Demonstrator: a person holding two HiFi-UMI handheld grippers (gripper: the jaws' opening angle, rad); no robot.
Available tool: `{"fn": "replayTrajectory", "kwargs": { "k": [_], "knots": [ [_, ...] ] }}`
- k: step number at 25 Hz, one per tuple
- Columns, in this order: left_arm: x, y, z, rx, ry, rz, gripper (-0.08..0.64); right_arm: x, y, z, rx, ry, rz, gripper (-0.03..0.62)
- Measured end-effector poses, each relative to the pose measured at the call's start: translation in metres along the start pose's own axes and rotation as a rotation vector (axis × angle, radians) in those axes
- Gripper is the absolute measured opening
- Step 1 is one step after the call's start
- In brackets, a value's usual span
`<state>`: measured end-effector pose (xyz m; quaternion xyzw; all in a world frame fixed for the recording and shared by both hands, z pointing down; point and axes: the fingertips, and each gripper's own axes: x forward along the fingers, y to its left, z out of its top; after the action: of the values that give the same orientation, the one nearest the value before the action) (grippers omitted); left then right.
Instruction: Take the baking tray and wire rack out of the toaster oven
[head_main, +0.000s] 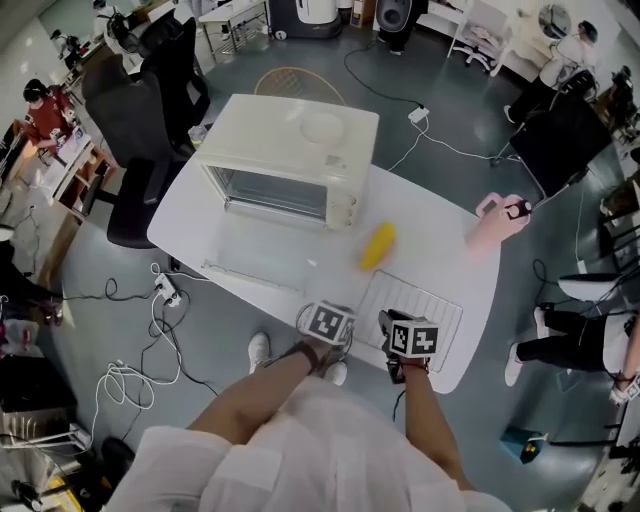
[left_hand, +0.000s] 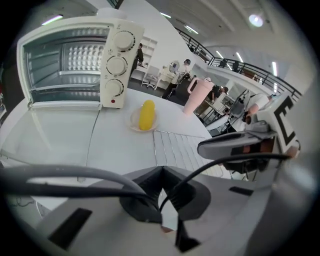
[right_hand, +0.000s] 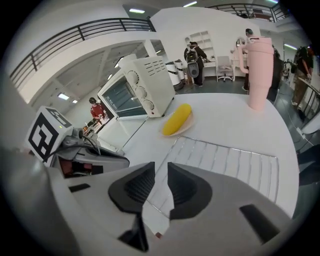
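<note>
Rack (head_main: 412, 306) lying flat on table (head_main: 430, 232) | left gripper (left_hand: 161, 171) pressing together, empty | right gripper (right_hand: 161, 168) hovering slightly spread over rack edge

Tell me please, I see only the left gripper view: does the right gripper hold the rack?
Observer: No. The right gripper has its jaws apart, nothing pressed between them, over the near edge of the rack.
Operator: Is the rack wholly on the table?
Observer: Yes. The head view shows it lying flat, inside the near right corner of the table.
</note>
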<state>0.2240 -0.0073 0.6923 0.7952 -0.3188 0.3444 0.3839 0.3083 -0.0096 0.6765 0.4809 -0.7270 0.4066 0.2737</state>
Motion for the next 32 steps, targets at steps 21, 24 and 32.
{"fn": "replayTrajectory", "kwargs": {
  "k": [21,24,32],
  "knots": [
    [-0.115,0.244,0.080,0.355,-0.049,0.074,0.011,0.130,0.158,0.144,-0.413,0.051,-0.035,0.114],
    [-0.125,0.280,0.091,0.472,-0.033,0.120,0.012,0.148,0.172,0.168,-0.522,0.044,-0.078,0.115],
    [-0.135,0.330,0.119,0.759,-0.004,0.148,0.014,0.189,0.192,0.206,-0.833,0.111,-0.184,0.126]
  ]
}}
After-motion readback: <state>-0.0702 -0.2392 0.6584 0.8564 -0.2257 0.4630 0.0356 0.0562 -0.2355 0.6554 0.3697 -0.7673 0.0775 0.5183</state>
